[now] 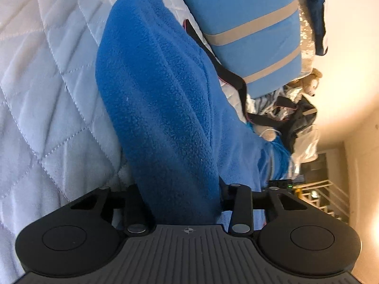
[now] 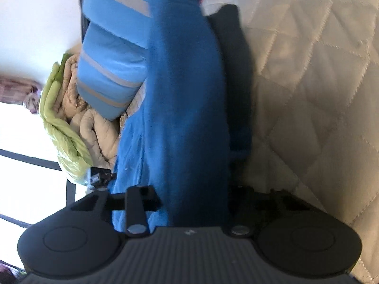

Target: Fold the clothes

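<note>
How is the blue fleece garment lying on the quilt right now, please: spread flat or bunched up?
Bunched up: the blue fleece garment rises in a thick ridge off the white quilt, gathered between both grippers' fingers.

One blue fleece garment [image 1: 154, 99], one striped pillow [image 1: 248, 28] (light blue).

The blue garment [image 1: 154, 99] is a nubby, matt fleece. The white quilt [image 1: 42, 90] beneath is smooth stitched cloth with a faint sheen. The pillow [image 1: 248, 23] looks like smooth cotton (grey-striped). Each gripper body is matt, ribbed black plastic.
</note>
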A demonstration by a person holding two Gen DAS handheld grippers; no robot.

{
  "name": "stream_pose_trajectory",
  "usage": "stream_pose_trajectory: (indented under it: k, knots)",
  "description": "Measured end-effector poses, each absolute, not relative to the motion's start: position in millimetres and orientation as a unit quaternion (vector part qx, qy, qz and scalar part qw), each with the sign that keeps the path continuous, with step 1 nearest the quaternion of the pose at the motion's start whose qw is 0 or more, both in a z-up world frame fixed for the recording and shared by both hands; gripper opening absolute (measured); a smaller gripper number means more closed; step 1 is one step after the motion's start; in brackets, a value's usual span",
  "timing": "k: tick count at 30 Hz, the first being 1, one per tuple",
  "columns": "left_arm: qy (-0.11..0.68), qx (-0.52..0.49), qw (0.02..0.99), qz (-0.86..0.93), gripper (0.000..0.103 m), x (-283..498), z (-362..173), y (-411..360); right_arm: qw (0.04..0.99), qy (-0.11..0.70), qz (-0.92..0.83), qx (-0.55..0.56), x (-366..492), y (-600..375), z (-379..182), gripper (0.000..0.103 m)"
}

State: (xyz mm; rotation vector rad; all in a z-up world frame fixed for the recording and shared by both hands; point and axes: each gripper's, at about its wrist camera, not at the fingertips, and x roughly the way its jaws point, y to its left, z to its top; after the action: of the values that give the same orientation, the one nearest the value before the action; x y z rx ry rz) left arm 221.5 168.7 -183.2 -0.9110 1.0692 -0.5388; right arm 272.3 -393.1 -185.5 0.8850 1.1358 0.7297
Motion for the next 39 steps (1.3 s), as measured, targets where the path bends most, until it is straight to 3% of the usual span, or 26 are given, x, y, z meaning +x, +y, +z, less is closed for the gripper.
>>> stream_pose_trajectory:
  k: [6,25,39]
  knots:
    - [0.484,-0.375,0.751,-0.246,0.029,223.3,-141.3,165.0,0.727,0.481,0.332,0.36,264.2,-380.4,-142.0,0.029]
    - [0.433,-0.291,0.821,-0.232,0.028,188.8,25.7,197.6,0.771,0.403,0.381,0.313,266.5,-334.2,5.5,0.028]
    - [0.416,-0.323,0.838,-0.142,0.028,151.7,26.3,303.7,0.742,0.423,0.423,0.303,314.5,-216.6,6.7,0.028]
